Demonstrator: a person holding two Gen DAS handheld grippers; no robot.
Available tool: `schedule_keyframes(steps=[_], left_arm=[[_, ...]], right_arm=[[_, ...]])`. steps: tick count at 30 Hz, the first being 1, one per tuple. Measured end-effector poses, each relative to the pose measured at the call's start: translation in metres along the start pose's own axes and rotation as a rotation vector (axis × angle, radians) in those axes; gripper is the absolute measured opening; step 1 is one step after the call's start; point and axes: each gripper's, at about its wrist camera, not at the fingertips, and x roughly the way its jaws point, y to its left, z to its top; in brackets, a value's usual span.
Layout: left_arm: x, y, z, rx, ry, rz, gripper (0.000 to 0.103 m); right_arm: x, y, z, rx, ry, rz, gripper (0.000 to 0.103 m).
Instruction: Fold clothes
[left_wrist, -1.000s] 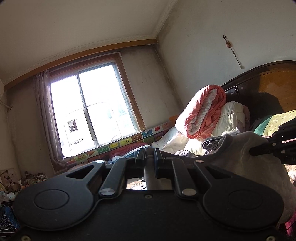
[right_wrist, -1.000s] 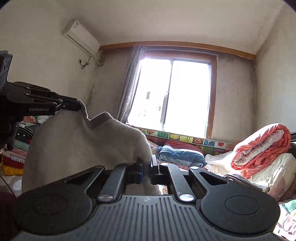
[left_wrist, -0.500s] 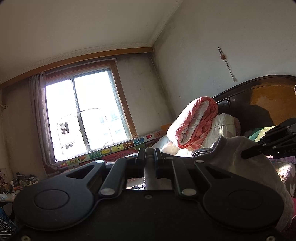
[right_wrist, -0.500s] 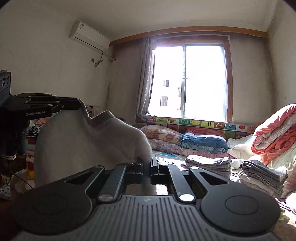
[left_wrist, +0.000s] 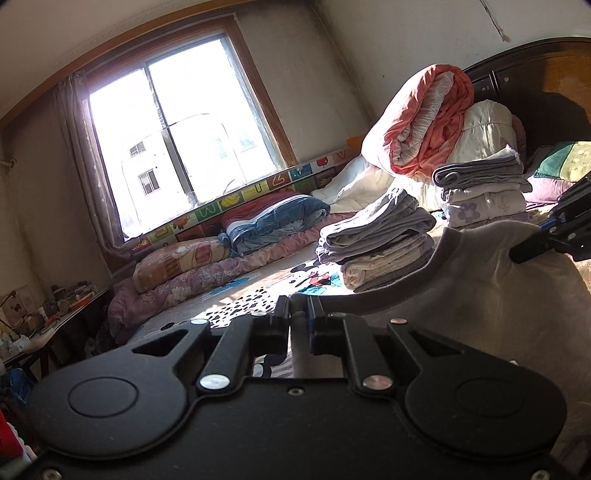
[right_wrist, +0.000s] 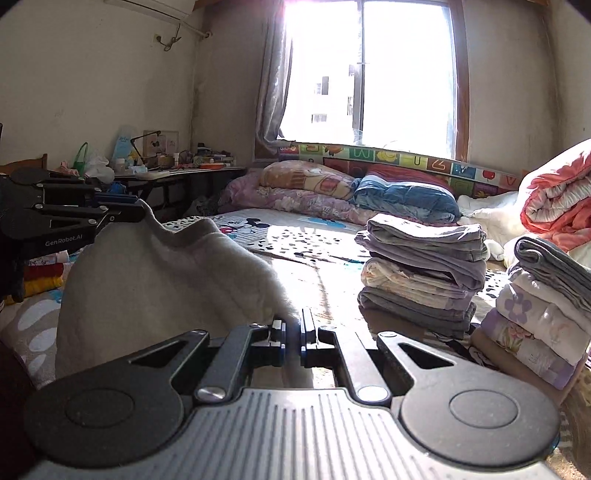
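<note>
Cream-grey fleece, a soft garment (right_wrist: 155, 280), hung stretched between the two grippers above the bed (right_wrist: 303, 236). The left gripper (left_wrist: 299, 321) had its jaws nearly together, pinching one upper edge of the cloth, and the right gripper (right_wrist: 291, 334) was likewise clamped on the opposite edge, so the fabric sagged between them like a slack sheet. Holding it by two top points in the air likely served to let the body drop straight and shed its creases before it was lowered flat for folding. Two stacks of folded clothes stood on the bed just beyond: a taller grey-and-lilac stack (right_wrist: 424, 273) and, beside it, a floral stack (right_wrist: 535, 314), which suggested that the work was well along. No basket or bin showed in either view; the bed itself served as the holding surface. A cluttered desk (right_wrist: 177, 171) stood by the wall, well apart.
</note>
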Motion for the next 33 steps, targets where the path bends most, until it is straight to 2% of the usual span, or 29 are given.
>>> schedule_keyframes(steps=[15, 22, 26, 33], left_arm=[[0.157, 0.019, -0.046, 0.036, 0.144, -0.037, 0.009], [0.222, 0.023, -0.062, 0.032, 0.213, -0.108, 0.009], [0.252, 0.022, -0.073, 0.021, 0.27, -0.134, 0.009], [0.285, 0.008, -0.102, 0.054, 0.395, -0.134, 0.009]], right_arm=[[0.16, -0.034, -0.004, -0.039, 0.163, -0.02, 0.008], [0.224, -0.056, -0.011, -0.016, 0.248, -0.038, 0.008], [0.251, -0.062, -0.021, 0.008, 0.307, -0.041, 0.009], [0.284, -0.063, -0.045, 0.038, 0.444, -0.043, 0.012]])
